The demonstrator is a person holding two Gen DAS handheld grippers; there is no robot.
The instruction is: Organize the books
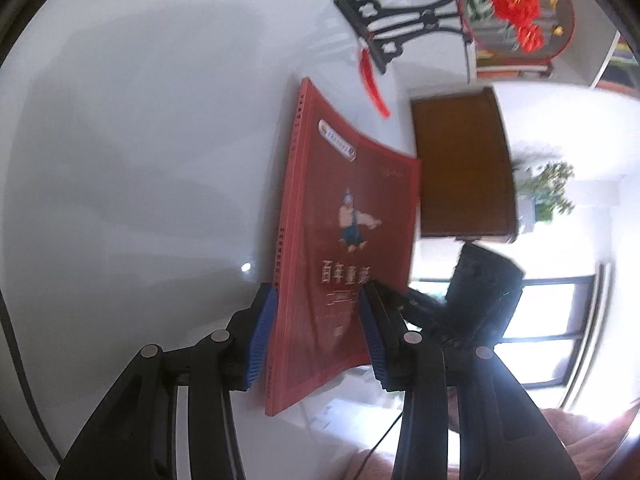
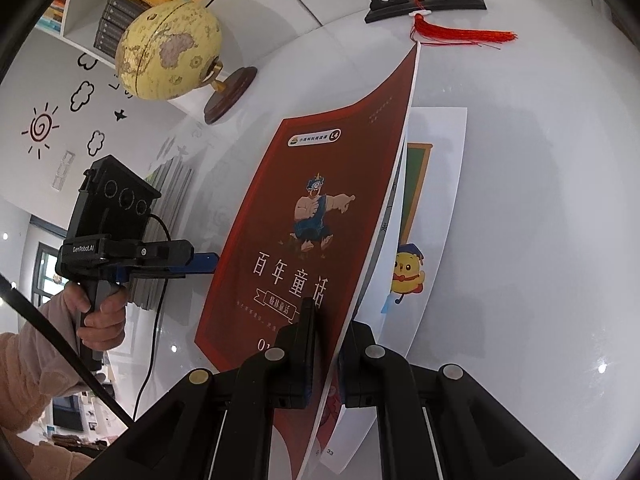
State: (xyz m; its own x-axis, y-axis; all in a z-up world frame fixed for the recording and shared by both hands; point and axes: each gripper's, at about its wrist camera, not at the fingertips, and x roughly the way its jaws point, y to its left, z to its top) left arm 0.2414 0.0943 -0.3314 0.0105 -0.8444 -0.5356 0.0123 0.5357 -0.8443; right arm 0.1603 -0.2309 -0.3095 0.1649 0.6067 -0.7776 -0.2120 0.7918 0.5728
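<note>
Left wrist view: your left gripper is straddling the lower part of the red book, with 1 blue pad at the spine side and the other against the front cover. The pads are sitting at the book's faces, but the picture is blurred and I cannot tell whether they are actually pressing on it. The book is standing on edge on the white worktop, its cover bowing outward. Beyond it, a black carved stand is carrying a round embroidered panel, and a red tassel is trailing from it toward the book.

Right wrist view: on the left, your left hand is gripping the handle of the left gripper, whose blue tip is pointing at the book's spine edge. A yellow globe is standing behind, in front of a bookshelf. In the middle, your right gripper is holding its jaws clamped on the lower edge of the red book's front cover, lifting that cover clear of the pages. To the right, an inner white page with a yellow chick drawing is showing beneath the raised cover, lying close to the worktop.
</note>
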